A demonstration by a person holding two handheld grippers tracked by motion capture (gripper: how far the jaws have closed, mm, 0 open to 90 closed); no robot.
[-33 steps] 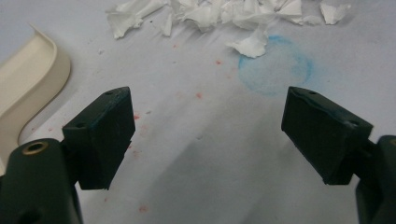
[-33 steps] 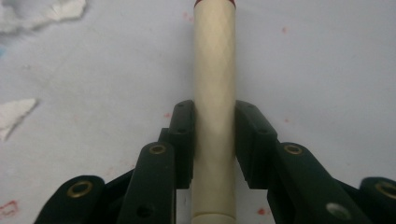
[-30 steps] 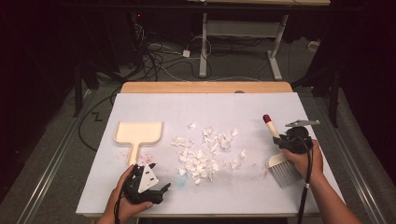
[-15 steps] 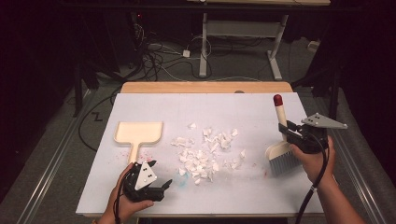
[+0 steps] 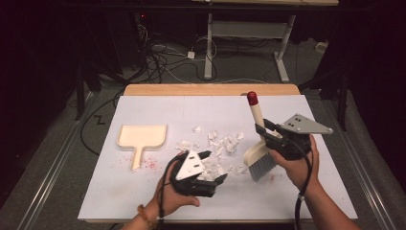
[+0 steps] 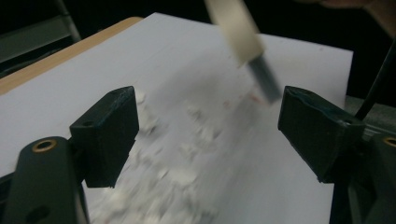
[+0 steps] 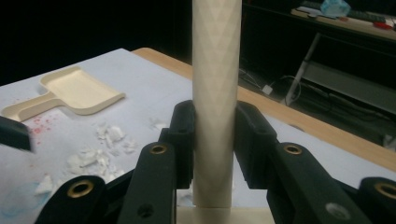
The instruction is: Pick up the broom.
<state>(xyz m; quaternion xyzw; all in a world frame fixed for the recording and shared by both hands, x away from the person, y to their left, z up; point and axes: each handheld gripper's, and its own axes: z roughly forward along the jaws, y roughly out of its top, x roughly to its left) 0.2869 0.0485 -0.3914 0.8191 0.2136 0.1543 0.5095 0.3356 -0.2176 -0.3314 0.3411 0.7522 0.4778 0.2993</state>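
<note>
Paper scraps (image 5: 216, 143), white and torn, lie scattered at the middle of the desk (image 5: 143, 191), which is covered by a white sheet with a wooden edge showing at its far side. Landmark for all positions: this scrap pile.

Left of the pile, well apart from it, a cream dustpan (image 5: 141, 138) lies flat with its handle pointing toward the person; faint red specks mark the sheet beside the handle. In the right gripper view the dustpan (image 7: 74, 93) appears beyond the scraps (image 7: 100, 149).

Just right of the pile stands a small brush (image 5: 258, 143) with a cream handle, a red tip and grey bristles. Its handle tilts slightly away from the person, and the bristles reach down to the sheet at the pile's right edge. The right gripper (image 5: 273, 139), held in the person's right hand (image 5: 299, 165), is clamped on the brush handle; in the right gripper view both jaws press against the cream shaft (image 7: 215, 93).

On the near side of the pile, the left gripper (image 5: 210, 167) sits low over the scraps in the person's left hand (image 5: 174, 196). Its jaws stand wide apart and hold nothing; in the left gripper view, blurred scraps (image 6: 177, 172) lie between them, with the brush (image 6: 247, 46) beyond.
</note>
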